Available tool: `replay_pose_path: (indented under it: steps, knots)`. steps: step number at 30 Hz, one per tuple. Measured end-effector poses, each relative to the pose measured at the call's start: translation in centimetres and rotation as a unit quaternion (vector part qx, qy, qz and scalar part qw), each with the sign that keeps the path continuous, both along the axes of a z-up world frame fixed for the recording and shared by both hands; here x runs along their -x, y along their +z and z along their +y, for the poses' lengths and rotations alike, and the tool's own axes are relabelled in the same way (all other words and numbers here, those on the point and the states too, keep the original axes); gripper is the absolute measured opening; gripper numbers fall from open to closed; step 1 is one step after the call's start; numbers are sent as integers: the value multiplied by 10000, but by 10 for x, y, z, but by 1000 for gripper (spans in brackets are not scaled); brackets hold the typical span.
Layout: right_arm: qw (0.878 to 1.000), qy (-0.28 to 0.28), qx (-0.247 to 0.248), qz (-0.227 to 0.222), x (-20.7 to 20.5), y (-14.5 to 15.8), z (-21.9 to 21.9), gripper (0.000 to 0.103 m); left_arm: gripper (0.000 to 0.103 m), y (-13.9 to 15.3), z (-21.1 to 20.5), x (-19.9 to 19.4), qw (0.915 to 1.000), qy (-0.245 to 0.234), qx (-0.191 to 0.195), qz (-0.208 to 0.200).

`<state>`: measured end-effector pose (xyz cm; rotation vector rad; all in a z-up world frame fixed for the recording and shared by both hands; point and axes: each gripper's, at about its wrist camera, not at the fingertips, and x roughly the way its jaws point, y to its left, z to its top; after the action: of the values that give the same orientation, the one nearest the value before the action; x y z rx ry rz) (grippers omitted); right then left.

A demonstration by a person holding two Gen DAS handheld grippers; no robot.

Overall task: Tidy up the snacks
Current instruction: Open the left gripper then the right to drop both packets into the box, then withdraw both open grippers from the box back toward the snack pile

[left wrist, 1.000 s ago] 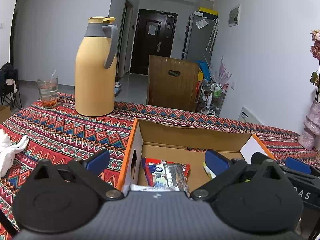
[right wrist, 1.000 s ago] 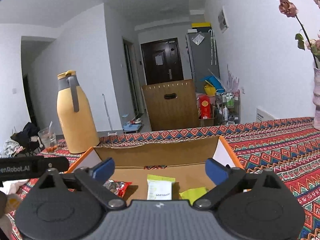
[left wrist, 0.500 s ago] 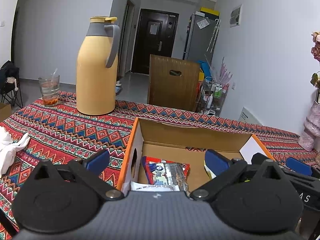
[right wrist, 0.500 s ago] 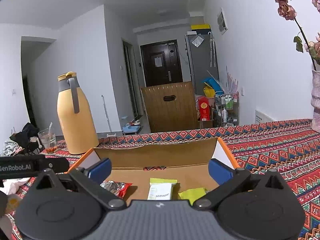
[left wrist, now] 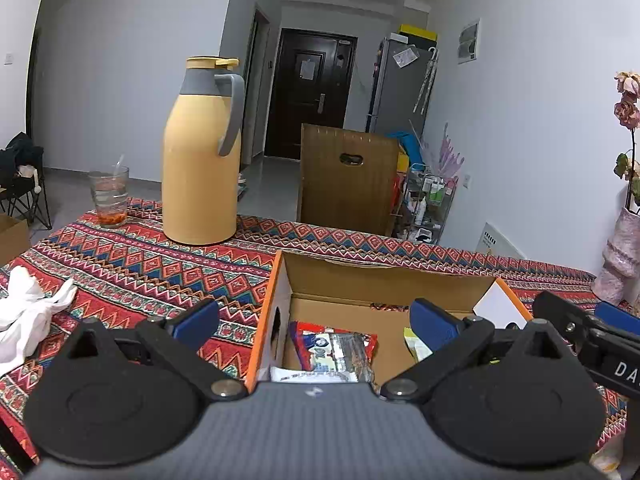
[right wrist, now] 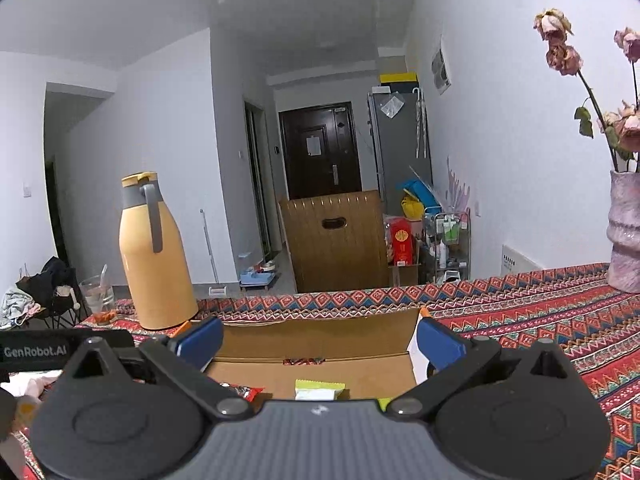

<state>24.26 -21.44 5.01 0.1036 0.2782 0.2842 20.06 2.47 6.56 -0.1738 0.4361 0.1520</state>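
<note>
An open cardboard box (left wrist: 384,280) with orange edges sits on the patterned tablecloth. Inside lie a red and blue snack packet (left wrist: 332,350) and a yellow-green packet (left wrist: 412,344). My left gripper (left wrist: 314,322) hovers open above the box's near left side, nothing between its blue fingers. In the right wrist view the same box (right wrist: 316,336) holds a pale green-topped packet (right wrist: 318,390) and a red wrapper (right wrist: 246,391). My right gripper (right wrist: 318,340) is open over the box, empty. The right gripper's body (left wrist: 592,332) shows at the left view's right edge.
A tall yellow thermos jug (left wrist: 202,152) and a glass with a spoon (left wrist: 109,198) stand on the far left of the table. White crumpled tissue (left wrist: 28,312) lies at left. A pink vase with dried flowers (right wrist: 624,236) stands at far right. A wooden chair back (left wrist: 348,178) is behind the table.
Both grippers have risen and tilted upward a little, so the box sits lower in each view. Both stay open and empty. Nothing in the box moved.
</note>
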Motion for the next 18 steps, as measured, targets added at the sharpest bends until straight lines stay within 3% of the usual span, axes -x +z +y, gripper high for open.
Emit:
replay_pose_path:
  steps: [18]
  knots:
    - [9998, -31, 67, 201, 49, -6, -20, 103, 103, -1, 5, 56, 9997, -75, -187, 110]
